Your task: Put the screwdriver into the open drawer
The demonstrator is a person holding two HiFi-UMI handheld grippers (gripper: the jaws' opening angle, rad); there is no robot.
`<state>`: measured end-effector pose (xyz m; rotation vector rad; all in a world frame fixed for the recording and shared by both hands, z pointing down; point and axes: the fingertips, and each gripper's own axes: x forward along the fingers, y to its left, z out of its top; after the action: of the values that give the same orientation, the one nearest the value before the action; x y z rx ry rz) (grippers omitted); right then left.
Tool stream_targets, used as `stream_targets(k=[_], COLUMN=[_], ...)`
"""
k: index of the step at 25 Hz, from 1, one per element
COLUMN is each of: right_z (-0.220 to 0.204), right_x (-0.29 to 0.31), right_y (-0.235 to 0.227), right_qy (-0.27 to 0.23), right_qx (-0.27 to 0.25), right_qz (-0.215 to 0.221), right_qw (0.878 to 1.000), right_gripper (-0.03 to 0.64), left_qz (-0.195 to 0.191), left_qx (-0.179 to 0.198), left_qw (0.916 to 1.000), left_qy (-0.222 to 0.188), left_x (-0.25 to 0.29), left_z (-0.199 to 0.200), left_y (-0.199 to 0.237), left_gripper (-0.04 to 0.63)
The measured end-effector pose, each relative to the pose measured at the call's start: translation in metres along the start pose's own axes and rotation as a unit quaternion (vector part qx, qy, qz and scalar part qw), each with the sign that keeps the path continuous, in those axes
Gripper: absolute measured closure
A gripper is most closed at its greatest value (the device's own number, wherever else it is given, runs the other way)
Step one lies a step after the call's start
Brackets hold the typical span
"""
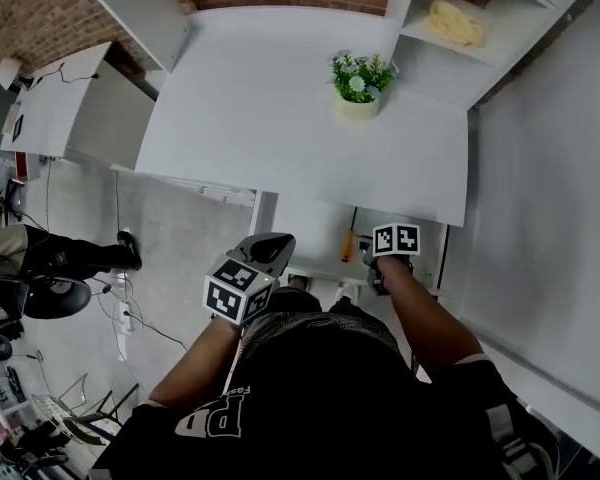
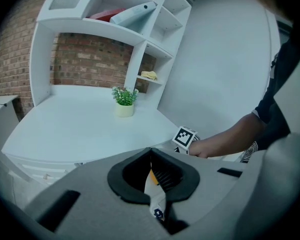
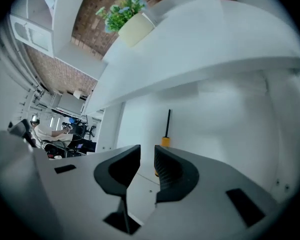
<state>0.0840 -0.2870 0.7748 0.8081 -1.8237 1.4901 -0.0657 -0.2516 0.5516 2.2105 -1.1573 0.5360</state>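
The screwdriver (image 1: 348, 245), with its black shaft and orange handle, lies inside the open white drawer (image 1: 315, 230) under the desk. In the right gripper view the screwdriver (image 3: 167, 129) rests on the floor of the drawer (image 3: 220, 134), just past my jaws, and one finger hides the handle's near end. My right gripper (image 1: 370, 258) (image 3: 147, 153) hovers over the drawer, open by a narrow gap with nothing in it. Left of the drawer, my left gripper (image 1: 273, 242) (image 2: 151, 152) is held shut and empty.
A white desk (image 1: 280, 118) carries a small potted plant (image 1: 358, 86) at its back right. A shelf unit (image 1: 500, 28) with a yellow object stands at the right. A side table (image 1: 55, 108), cables and an office chair (image 1: 40, 293) occupy the floor at left.
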Motion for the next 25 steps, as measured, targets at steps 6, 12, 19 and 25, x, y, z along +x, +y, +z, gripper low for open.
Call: stream_targets(k=[6,12,19,25], right_z=[0.003,0.006,0.003,-0.006], right_x=[-0.078,-0.162,-0.253,-0.319], right_y=[0.047,0.082,0.124,0.146], right_qy=[-0.089,-0.192,-0.304,-0.386], right_qx=[-0.054,-0.116,-0.209,-0.307], right_qz=[0.075,0.110,0.149,0.120], right_qw=[0.992,0.968,0.918,0.861], right_gripper=[0.532,0.564,0.600,0.611], left_qz=[0.002,0.015,0.025,0.019], left_qx=[0.004,0.037,0.056,0.058], left_qw=[0.9995,0.9971,0.9934,0.9909], left_qy=[-0.033,-0.065,-0.097,-0.120], left_x=[-0.012,-0.022,-0.037,-0.054], left_z=[0.023,0.044,0.054,0.062], left_y=[-0.028,-0.057,-0.091,-0.117], left_gripper=[0.577,0.577,0.577,0.577])
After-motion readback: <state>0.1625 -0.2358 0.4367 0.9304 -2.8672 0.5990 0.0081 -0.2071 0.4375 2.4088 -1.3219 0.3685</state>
